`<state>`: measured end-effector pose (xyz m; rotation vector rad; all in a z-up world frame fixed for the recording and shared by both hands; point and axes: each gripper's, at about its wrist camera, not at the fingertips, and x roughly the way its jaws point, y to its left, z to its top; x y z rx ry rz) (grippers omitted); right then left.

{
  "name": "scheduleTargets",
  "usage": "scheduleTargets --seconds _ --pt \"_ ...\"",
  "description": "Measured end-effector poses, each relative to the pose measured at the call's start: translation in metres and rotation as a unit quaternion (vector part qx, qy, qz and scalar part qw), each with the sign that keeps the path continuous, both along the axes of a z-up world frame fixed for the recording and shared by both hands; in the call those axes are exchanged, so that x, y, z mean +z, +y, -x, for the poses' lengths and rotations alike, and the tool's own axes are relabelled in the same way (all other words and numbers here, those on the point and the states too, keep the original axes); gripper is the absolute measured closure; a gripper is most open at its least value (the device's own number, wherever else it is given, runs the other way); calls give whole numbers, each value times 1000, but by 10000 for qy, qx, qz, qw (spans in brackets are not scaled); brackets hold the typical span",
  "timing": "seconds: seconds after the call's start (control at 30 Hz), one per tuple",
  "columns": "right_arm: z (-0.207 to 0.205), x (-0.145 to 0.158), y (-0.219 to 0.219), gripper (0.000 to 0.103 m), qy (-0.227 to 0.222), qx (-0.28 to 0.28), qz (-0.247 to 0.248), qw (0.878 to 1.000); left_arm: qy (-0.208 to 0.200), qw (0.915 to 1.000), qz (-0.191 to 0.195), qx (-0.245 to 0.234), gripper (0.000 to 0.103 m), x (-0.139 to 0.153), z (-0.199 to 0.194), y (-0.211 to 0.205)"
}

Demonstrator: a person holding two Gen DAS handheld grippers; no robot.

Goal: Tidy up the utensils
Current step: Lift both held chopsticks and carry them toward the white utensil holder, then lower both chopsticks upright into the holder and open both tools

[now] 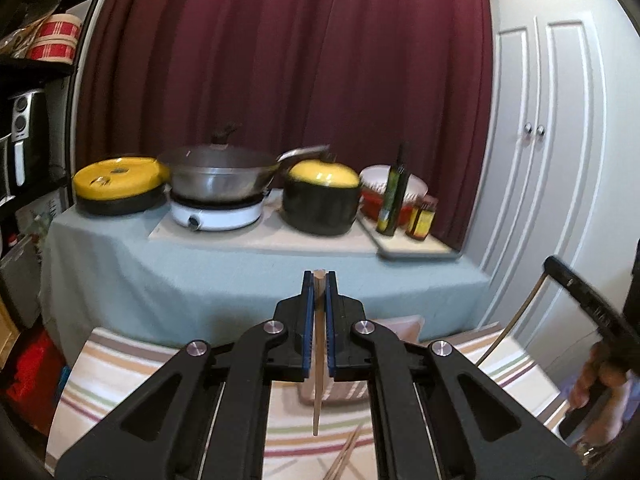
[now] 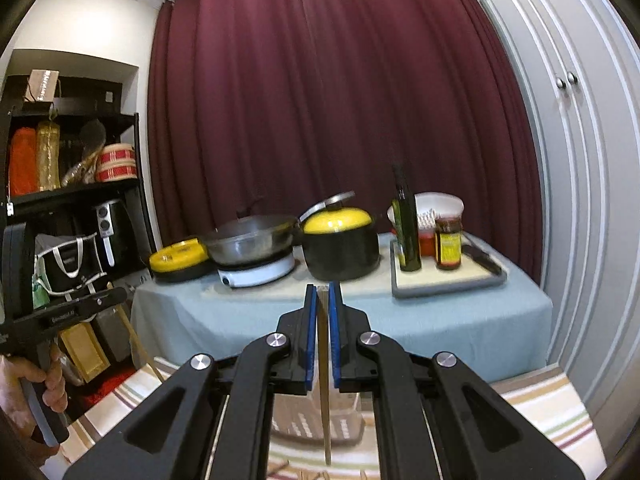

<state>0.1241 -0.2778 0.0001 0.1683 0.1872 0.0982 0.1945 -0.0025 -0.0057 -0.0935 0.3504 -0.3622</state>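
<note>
Chopstick (image 1: 319, 360) tips below each tool (image 1: 319, 276), holder (image 2: 316, 420) mostly hidden.

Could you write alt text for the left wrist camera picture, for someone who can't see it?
The left gripper, seen from behind its two black fingers, is clamped on a wooden chopstick hanging down over a striped cloth. Beyond stands a table with pots, a wok and bottles before a dark red curtain. At the right edge a hand holds the other gripper.

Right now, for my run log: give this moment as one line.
left hand-held gripper: shut on chopstick | right hand-held gripper: shut on chopstick | both above striped cloth
</note>
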Motion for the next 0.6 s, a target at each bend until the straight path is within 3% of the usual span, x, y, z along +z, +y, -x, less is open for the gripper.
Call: scheduleTargets --seconds 0.3,0.6 --pt "-32 35 4 96 -454 40 98 9989 -549 9983 208 -27 97 55 -27 -25" --pt "-72 24 6 96 -629 18 138 9979 -311 9995 81 13 97 36 -70 -46"
